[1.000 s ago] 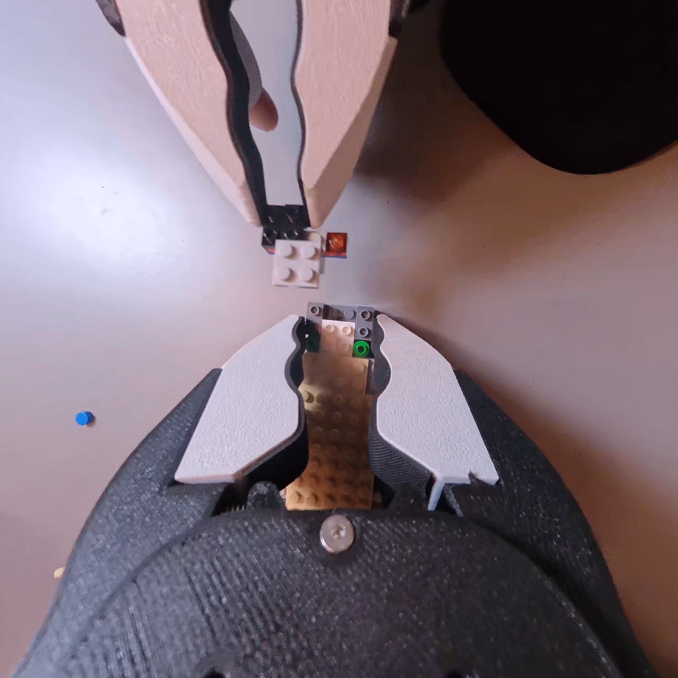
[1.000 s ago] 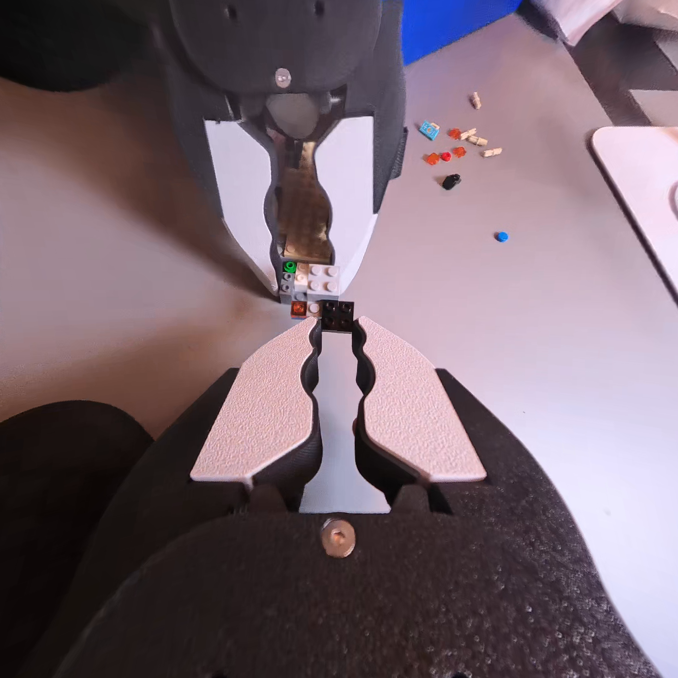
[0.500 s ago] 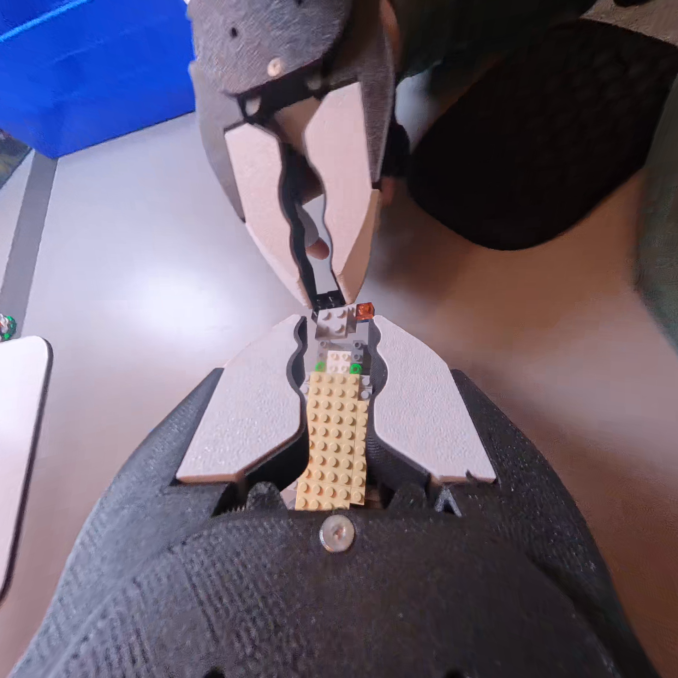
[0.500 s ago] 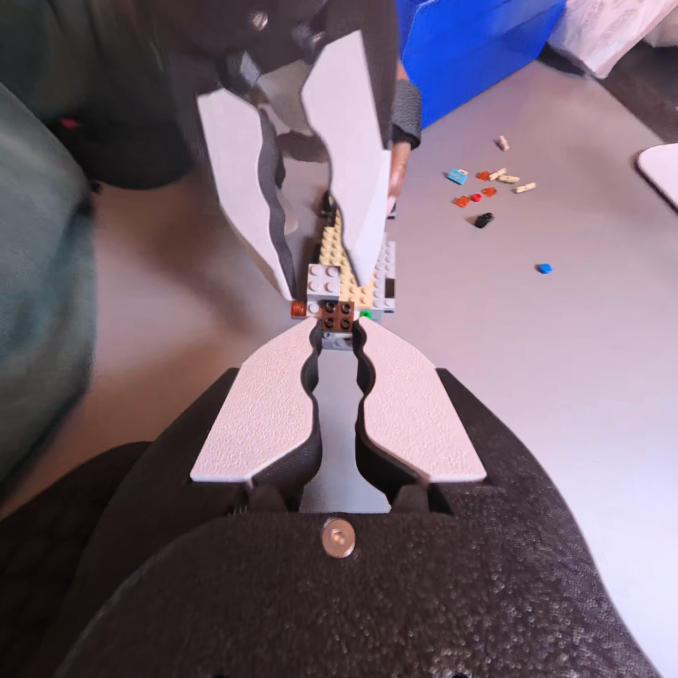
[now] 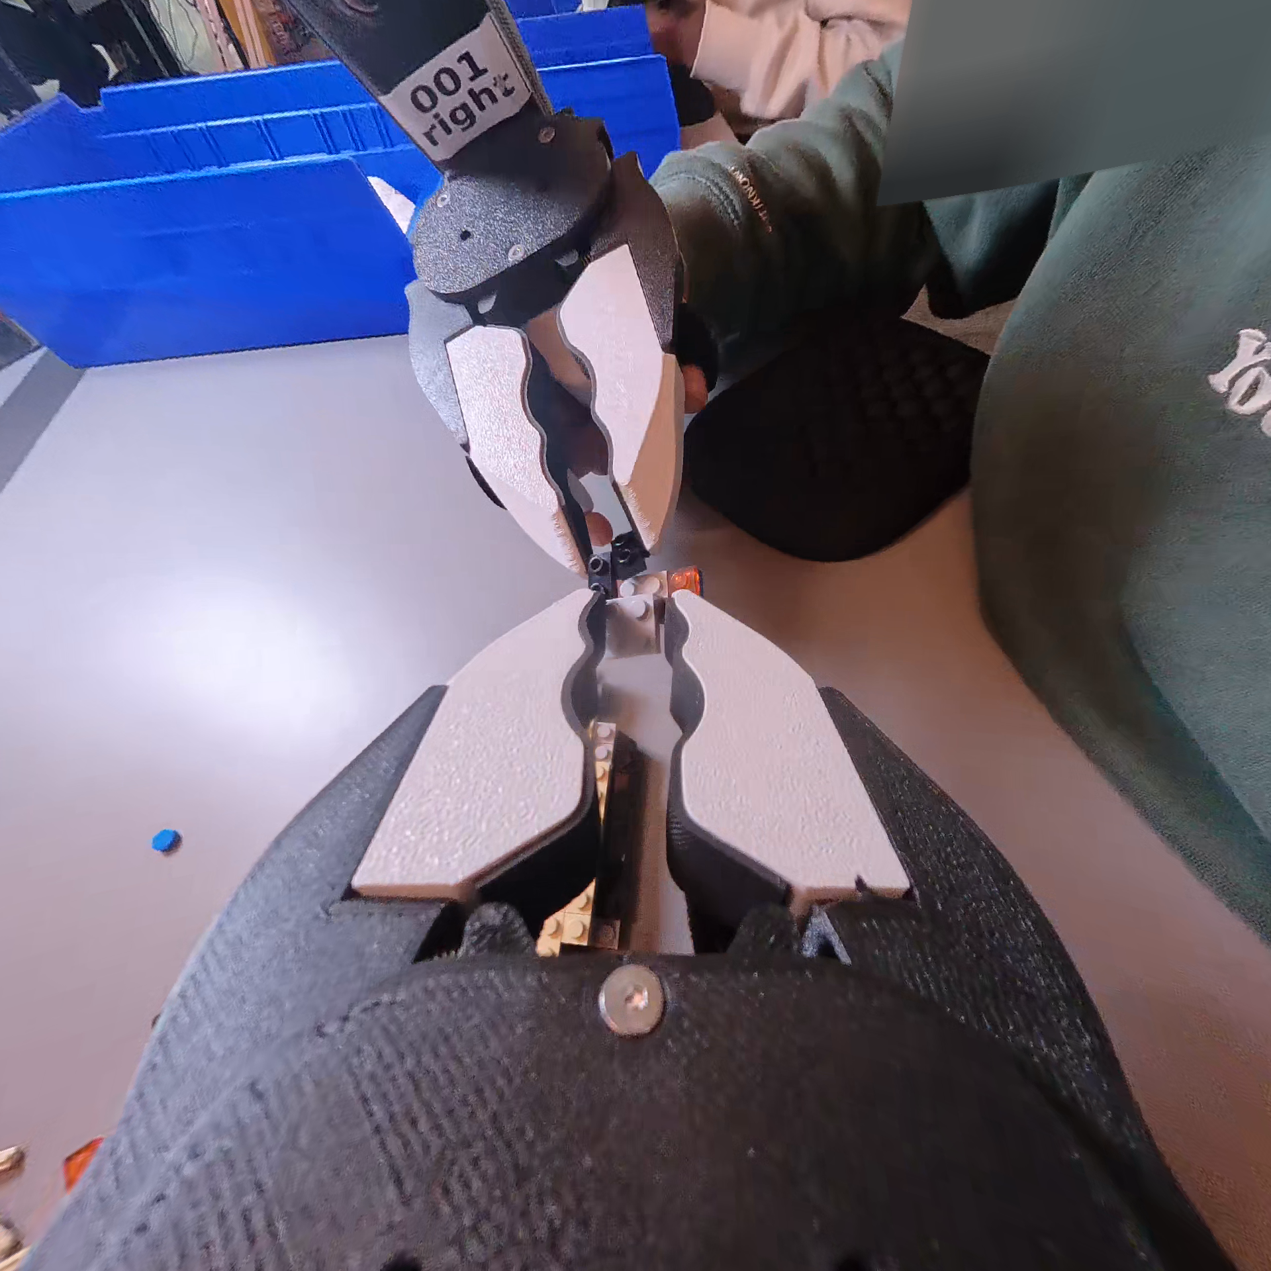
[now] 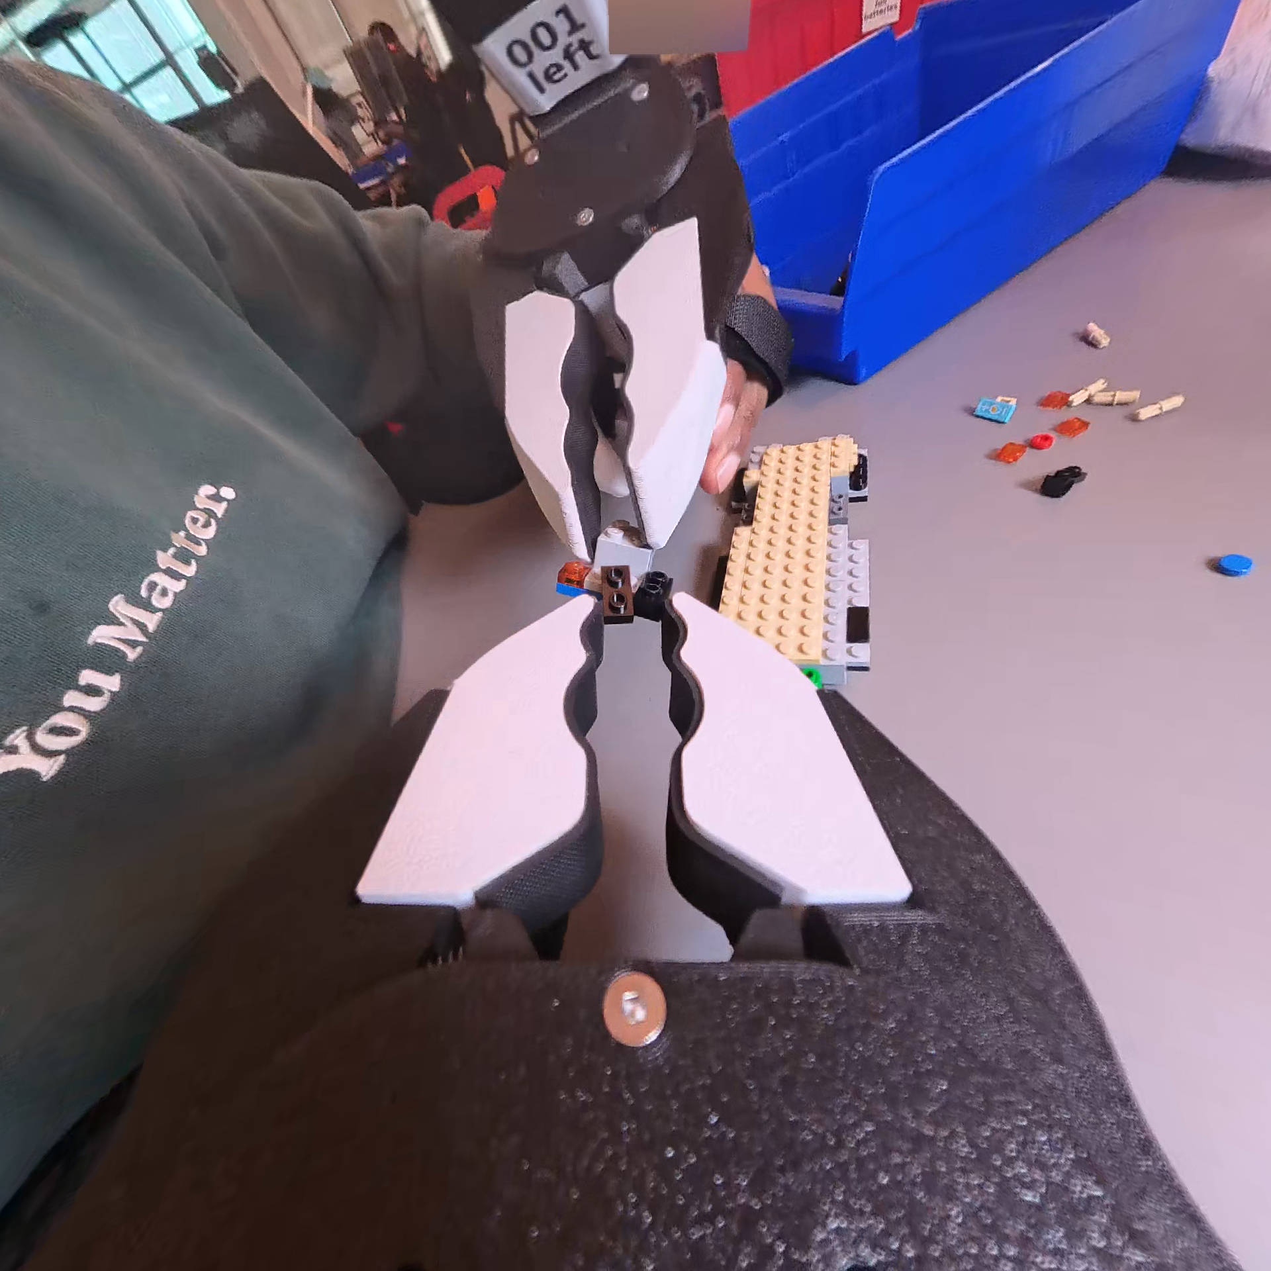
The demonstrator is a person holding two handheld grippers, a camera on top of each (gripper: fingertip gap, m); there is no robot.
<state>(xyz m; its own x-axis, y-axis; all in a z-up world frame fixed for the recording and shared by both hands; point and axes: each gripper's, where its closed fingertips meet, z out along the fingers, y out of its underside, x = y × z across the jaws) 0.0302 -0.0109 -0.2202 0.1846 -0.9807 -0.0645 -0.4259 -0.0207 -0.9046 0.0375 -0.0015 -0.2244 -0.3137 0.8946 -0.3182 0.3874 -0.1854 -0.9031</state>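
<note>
Grey table is lying open at right frame; left frame is filled by a green sleeve. One blue bin is standing upper right. One tan plate is lying flat just right of centre. Left gripper is clamping a grey brick; right gripper is pinching the black bricks joined to it. One blue stud is sitting far right.

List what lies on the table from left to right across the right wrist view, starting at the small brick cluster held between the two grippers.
Brick cluster gripped from both sides by the left gripper and right gripper → tan studded plate assembly → black piece → blue round stud.
</note>
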